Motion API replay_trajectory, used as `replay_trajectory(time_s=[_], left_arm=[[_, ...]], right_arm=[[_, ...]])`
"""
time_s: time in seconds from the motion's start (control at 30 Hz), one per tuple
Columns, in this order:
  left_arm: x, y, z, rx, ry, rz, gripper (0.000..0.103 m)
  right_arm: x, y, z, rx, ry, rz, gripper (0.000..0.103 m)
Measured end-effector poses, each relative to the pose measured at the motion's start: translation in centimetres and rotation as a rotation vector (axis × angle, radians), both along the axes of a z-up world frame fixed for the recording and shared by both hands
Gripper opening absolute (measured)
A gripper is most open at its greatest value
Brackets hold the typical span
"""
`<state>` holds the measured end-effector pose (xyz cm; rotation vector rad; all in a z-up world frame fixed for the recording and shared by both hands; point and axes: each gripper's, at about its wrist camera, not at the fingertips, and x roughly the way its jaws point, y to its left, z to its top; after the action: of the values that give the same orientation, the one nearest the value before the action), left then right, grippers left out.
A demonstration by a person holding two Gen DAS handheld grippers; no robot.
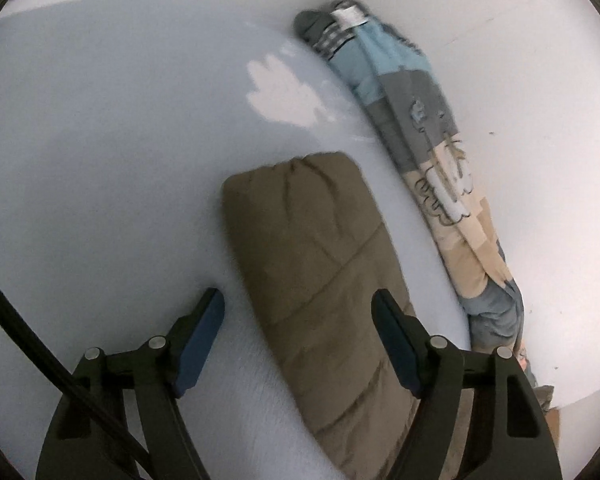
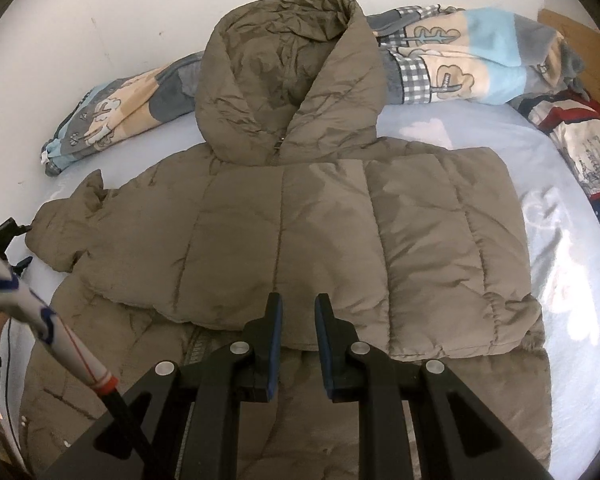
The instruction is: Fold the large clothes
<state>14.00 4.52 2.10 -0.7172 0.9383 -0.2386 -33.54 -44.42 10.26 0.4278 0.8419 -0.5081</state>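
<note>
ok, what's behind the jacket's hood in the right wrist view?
A rolled patterned blanket lies behind the hood, along the white wall. Its ends show on both sides; the hood covers its middle. The jacket lies on a light blue sheet.

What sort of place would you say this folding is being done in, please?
Most likely a bedroom: the brown hooded puffer jacket lies on a bed with a pale blue sheet, a rolled cartoon-print blanket runs along a white wall.
</note>
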Motion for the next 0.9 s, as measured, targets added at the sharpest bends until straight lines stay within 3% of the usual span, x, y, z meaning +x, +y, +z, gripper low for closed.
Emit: replay_trajectory(time_s=[0.07,0.1,0.13,0.17,0.4,0.77,0.9], left_arm=[[0.6,-0.3,-0.2,-0.009,-0.015,-0.001,0.073],[0.8,-0.6,-0.2,-0.002,-0.028,-0.008,0.063],[1.1,-1.1,-0.2,0.005,-0.039,-0.018,0.036],[1.3,-1.6,-0.3,0.002,-0.037,-0.04,0.023],[-0.2,-2.9,2.6,0.029,-0.108,-0.046,0.017],[-6.3,-8.7,14.4,0.127,-0.292,-0.181,0.015],[-9.5,-10.6,18.3,0.098,-0.342,-0.23,0.015]], right_arm=[[0.0,-0.1,-0.2,0.0,-0.002,-0.001,0.018],[0.0,-0.2,-0.3,0.001,0.0,-0.002,0.018],[-0.1,-0.2,-0.3,0.002,0.001,-0.004,0.018],[-0.1,-0.3,-0.4,0.003,0.001,-0.004,0.018],[-0.6,-0.5,0.3,-0.008,-0.017,-0.025,0.018],[-2.0,-2.0,2.4,0.031,-0.069,-0.102,0.018],[-2.6,-3.3,2.0,0.059,-0.025,-0.163,0.018]])
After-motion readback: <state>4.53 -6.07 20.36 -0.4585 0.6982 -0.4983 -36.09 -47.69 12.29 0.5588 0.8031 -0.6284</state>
